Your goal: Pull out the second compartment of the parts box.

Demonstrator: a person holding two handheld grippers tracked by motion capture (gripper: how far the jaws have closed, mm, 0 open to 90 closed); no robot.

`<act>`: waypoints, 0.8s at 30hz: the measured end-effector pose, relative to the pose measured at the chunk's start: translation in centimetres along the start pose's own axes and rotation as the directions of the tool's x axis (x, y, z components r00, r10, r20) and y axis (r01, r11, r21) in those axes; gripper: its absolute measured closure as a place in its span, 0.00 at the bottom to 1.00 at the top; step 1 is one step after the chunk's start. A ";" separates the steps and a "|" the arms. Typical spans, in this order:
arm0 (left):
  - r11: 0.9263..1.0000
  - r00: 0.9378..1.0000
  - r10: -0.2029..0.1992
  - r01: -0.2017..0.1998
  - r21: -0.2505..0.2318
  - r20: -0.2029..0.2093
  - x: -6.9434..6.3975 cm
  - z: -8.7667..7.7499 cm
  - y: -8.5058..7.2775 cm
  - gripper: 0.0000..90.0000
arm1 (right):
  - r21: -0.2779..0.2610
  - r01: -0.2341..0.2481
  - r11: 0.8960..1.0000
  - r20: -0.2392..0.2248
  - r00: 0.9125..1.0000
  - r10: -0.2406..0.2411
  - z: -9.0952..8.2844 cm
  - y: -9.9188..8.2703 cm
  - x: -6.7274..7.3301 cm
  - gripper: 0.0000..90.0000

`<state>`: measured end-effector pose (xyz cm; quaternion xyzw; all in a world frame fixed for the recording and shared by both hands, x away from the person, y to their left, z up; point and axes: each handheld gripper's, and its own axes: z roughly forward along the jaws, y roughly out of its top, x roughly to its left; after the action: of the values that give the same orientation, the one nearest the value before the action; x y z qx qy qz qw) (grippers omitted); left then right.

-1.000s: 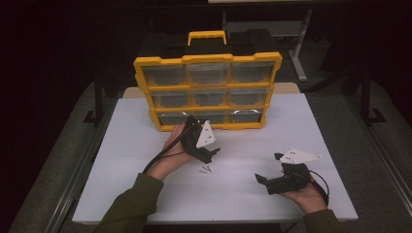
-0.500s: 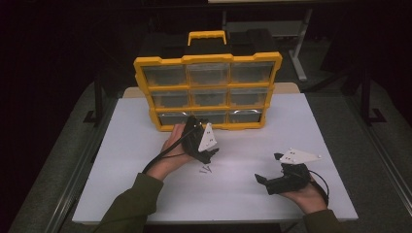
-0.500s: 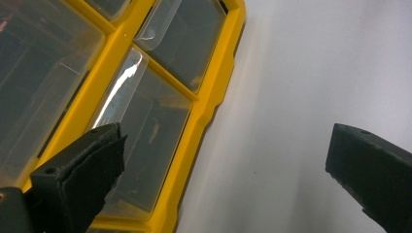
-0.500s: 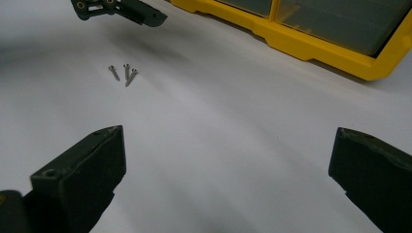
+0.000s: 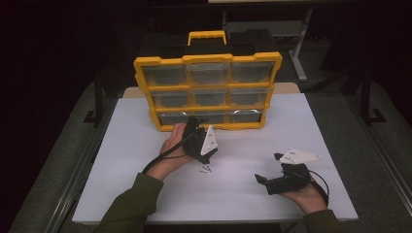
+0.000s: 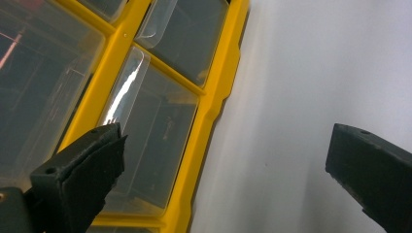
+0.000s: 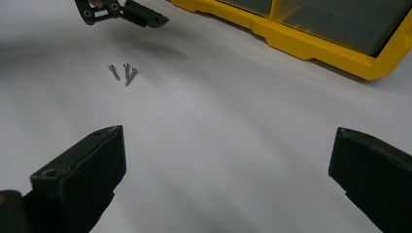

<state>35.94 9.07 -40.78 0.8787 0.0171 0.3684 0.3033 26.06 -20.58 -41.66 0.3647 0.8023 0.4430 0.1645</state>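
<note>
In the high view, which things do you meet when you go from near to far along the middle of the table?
Screws → left gripper → yellow drawer organizer.

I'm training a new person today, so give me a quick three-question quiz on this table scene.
1. True or false: the left gripper has its jaws open, close to the organizer.
2. How many screws lie on the table?
3. The right gripper is: A) holding a screw, B) open and empty, C) inside a drawer.

Key: 1 true; 2 three; 3 B.
</note>
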 end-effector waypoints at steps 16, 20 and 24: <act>0.996 0.995 0.090 -0.088 0.031 -0.046 -0.6 0.3 0.1 0.00 | 0.000 0.002 1.000 0.000 1.000 -0.002 0.0 0.0 0.0 0.00; 0.994 0.992 0.108 -0.106 0.040 -0.060 -0.7 0.3 0.1 0.00 | 0.000 0.002 1.000 0.000 1.000 -0.002 0.0 0.0 0.0 0.00; 0.984 0.984 0.164 -0.159 0.083 -0.062 -0.6 0.1 0.2 0.00 | 0.001 0.002 1.000 -0.001 1.000 -0.002 0.0 0.0 0.0 0.00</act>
<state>35.54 8.73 -41.14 0.8750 -0.0296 0.4209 0.2371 26.09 -20.60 -41.69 0.3638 0.8028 0.4427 0.1645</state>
